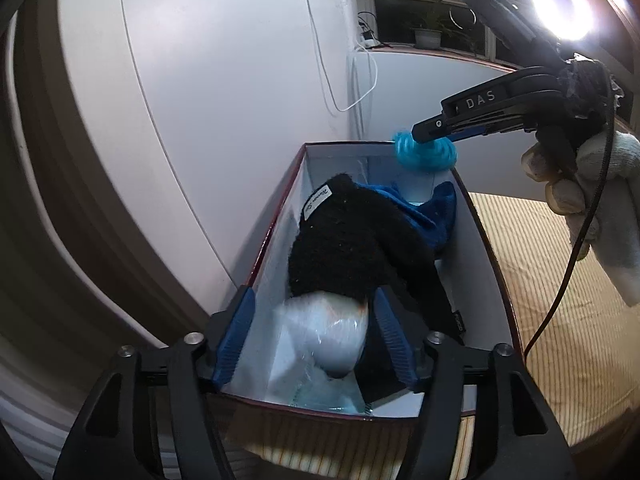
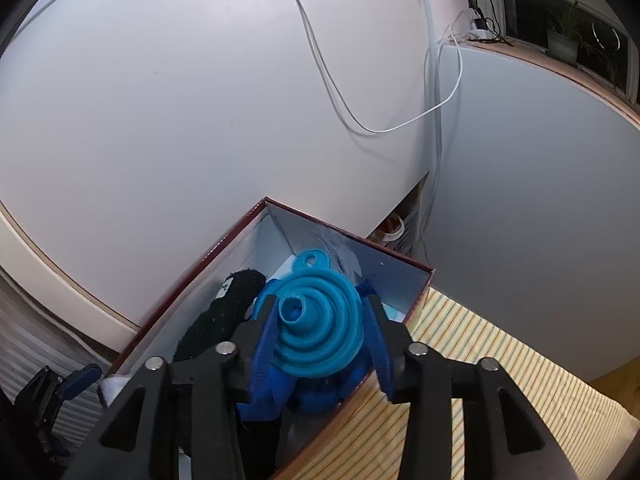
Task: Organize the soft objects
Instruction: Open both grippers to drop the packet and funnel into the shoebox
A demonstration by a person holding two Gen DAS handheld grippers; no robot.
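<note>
Black cloth hides much of box floor.

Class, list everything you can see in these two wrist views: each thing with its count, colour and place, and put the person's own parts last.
Open cardboard box: one, white inside, dark red edges; on the striped cloth by the wall.
Fuzzy black fabric piece: one, black, white label; inside the box.
Blue knitted fabric: one, dark blue; inside the box, far end.
White plastic-wrapped bundle: one, white; near end of the box, between the left gripper's pads.
Collapsible silicone funnel: one, bright blue; over the box, between the right gripper's pads.
Striped cloth: one, yellow; under the box.
Ring light: one, lit; upper right.
Potted plant: one; windowsill.
Left gripper: black, blue pads.
Right gripper: black, blue pads.
Gloved hand: one, white glove.
</note>
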